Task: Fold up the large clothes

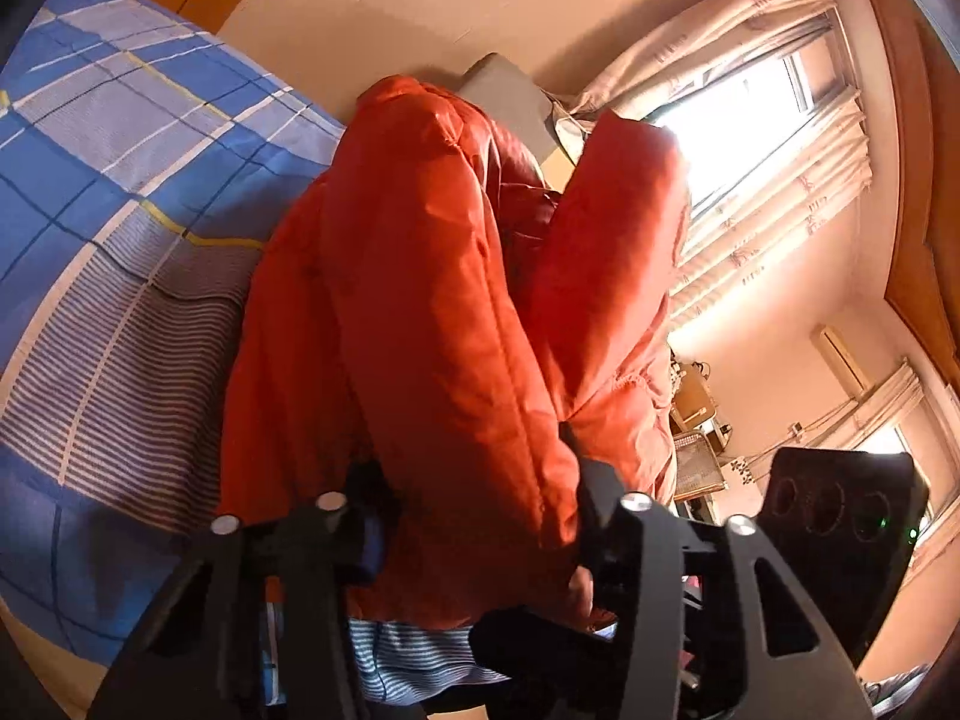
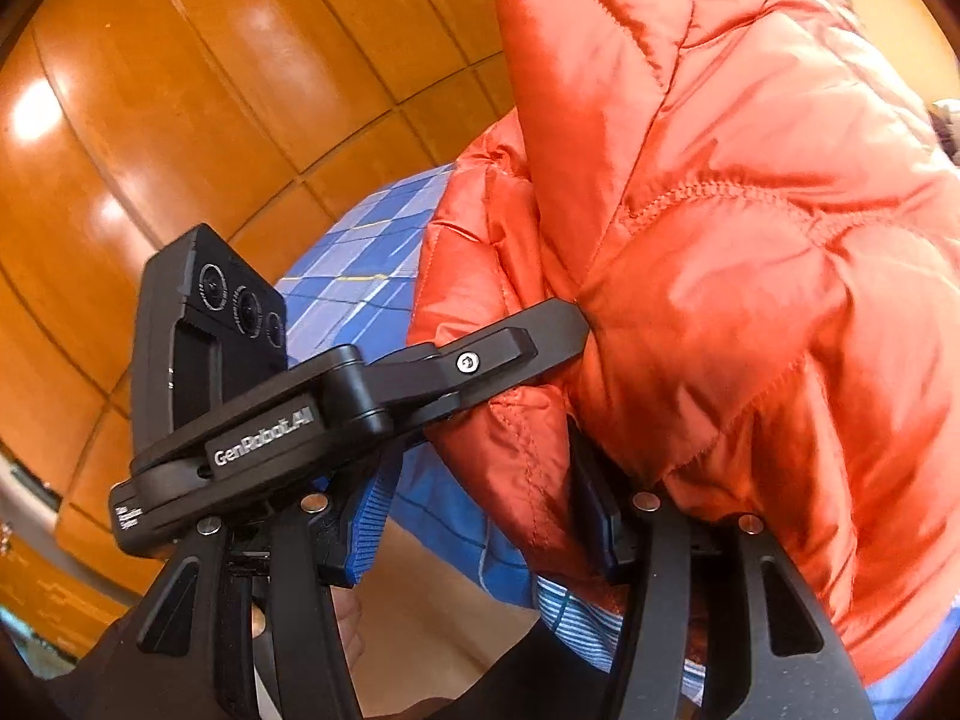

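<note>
1. Folding is under way on the orange puffer jacket [image 1: 432, 312], which lies bunched and doubled over on the blue checked bedspread [image 1: 108, 138]; I judge it mid-fold, with quilted panels heaped up rather than lying flat.
2. Nearest the jacket's lower hem, the left gripper [image 1: 474, 516] has a thick roll of orange fabric between its jaws; the pads appear to press on it from both sides, so it reads as clamped on the jacket.
3. At the jacket's other edge, the right gripper [image 2: 480, 516] has its jaws apart. A fold of the jacket [image 2: 720, 240] hangs between them and touches one pad, while the other stands clear, so I judge no firm grip there.
4. From the right wrist view, the left gripper's finger [image 2: 528, 330] pokes into the jacket's side.
5. Next, as I judge it, the right tongs need to bite a hem or corner so both hands can carry the layer over evenly; slick puffy fabric may slip or spring back.
6. Beyond the jacket are a pale curtain [image 1: 750, 60] over a bright window, a plain wall, and, on its other side, glossy wooden panelling [image 2: 210, 120].
</note>
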{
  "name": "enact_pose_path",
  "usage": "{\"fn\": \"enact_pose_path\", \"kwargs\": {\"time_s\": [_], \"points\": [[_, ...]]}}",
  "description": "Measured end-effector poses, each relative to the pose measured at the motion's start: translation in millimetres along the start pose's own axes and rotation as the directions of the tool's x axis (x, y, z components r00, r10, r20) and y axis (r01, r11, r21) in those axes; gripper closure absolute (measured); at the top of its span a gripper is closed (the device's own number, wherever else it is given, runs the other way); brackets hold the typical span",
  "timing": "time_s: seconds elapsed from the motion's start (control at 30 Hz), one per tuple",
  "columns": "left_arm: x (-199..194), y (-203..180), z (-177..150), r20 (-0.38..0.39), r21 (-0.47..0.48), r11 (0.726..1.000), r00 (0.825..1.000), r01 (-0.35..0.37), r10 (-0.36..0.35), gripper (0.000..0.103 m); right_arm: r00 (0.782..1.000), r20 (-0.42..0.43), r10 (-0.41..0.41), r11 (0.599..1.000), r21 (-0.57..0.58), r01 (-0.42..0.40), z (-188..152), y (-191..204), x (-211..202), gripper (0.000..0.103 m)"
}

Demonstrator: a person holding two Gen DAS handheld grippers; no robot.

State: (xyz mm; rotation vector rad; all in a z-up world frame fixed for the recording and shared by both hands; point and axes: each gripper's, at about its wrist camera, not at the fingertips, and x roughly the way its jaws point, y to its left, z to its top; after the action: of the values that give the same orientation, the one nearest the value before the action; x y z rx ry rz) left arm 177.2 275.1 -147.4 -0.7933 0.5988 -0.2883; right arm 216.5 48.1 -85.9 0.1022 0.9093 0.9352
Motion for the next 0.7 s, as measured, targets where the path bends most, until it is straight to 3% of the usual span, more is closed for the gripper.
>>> {"fn": "enact_pose_path", "kwargs": {"time_s": [0.27, 0.53, 0.7], "points": [[3, -2, 2, 0.0, 0.076, 0.995, 0.998, -0.059, 0.059, 0.08, 0.997, 0.013, -0.07, 0.997, -0.028, 0.071, -10, 18, -3, 0.05], [5, 8, 4, -0.005, 0.094, 0.99, 0.995, -0.102, 0.103, 0.082, 0.997, 0.019, -0.077, 0.996, -0.037, 0.078, -18, 19, -19, 0.05], [4, 12, 1, 0.001, 0.105, 0.988, 0.993, -0.114, 0.115, 0.082, 0.994, 0.049, -0.095, 0.995, 0.016, 0.094, -23, 2, -41, 0.05]]}}
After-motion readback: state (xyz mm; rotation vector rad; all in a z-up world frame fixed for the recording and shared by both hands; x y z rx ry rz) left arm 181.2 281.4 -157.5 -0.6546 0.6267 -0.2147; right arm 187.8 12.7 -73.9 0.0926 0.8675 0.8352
